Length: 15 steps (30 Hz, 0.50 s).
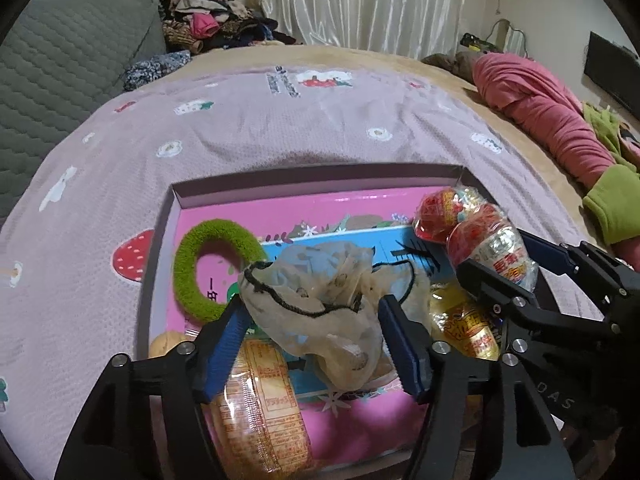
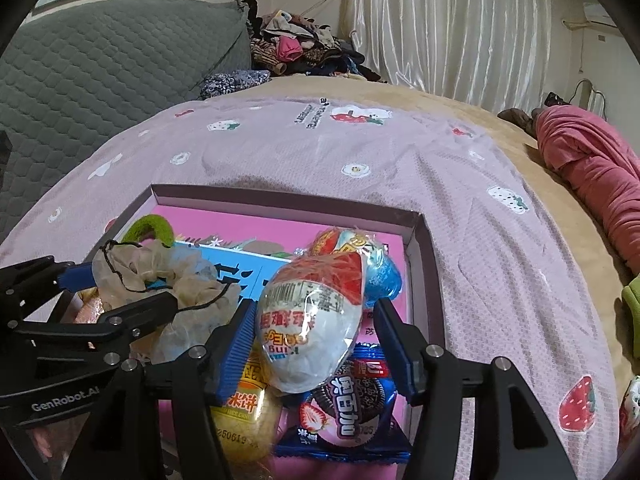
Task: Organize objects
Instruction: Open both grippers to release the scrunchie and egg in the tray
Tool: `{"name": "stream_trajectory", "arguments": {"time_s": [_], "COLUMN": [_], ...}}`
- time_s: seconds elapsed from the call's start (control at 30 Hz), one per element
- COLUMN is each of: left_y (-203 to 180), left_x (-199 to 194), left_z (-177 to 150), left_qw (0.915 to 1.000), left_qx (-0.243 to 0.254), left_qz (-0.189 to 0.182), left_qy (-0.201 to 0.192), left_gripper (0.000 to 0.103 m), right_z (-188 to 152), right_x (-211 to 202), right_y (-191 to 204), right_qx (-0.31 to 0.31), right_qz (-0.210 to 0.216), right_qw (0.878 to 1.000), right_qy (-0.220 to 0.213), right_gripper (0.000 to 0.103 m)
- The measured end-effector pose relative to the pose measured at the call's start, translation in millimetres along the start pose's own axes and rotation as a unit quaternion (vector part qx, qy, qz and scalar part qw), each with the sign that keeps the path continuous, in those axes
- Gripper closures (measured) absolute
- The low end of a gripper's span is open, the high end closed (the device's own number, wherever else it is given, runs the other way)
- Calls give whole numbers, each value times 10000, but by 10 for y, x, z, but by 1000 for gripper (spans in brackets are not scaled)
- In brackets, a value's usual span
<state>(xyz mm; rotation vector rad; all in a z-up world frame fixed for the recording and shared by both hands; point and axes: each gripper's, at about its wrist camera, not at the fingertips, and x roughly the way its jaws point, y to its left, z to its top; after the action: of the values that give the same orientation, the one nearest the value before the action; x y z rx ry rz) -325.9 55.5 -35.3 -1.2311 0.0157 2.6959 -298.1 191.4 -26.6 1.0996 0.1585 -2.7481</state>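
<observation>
Bedspread (image 1: 280, 128) bears the pink box (image 1: 176, 200) | left gripper (image 1: 312, 340) parted around gauze scrunchie (image 1: 320, 304), pads clear | right gripper (image 2: 316, 344) parted, left pad touching egg-shaped snack pack (image 2: 312, 320) | step: depositing items in box | next: lift both clear.

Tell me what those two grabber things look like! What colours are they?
Both grippers are black, built from angular bars joined with round silver bolts. Each finger ends in a flat, ribbed blue pad. The left gripper has white "GenRobot.AI" lettering on its side, seen from the right wrist camera. The right gripper shows pale letters "DAS" on its body in the left wrist view. No cables, hands or sleeves show.
</observation>
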Motion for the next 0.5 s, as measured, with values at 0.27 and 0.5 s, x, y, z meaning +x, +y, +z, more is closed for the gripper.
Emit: {"name": "stream_trajectory", "arguments": {"time_s": [0.27, 0.5], "left_y": [15, 24], "left_x": [-163, -247], "left_z": [36, 54], "left_qw": [9998, 9995], "left_qx": [-25, -59], "left_qz": [47, 76], "left_qy": [-188, -290], "left_gripper": [26, 24], "right_z": [10, 32], "right_x": [-37, -92], "right_y": [-20, -33], "right_qx": [77, 135], "right_qz": [26, 24], "right_qw": [10000, 9999], "right_qy": [5, -54], "right_gripper": [35, 31]}}
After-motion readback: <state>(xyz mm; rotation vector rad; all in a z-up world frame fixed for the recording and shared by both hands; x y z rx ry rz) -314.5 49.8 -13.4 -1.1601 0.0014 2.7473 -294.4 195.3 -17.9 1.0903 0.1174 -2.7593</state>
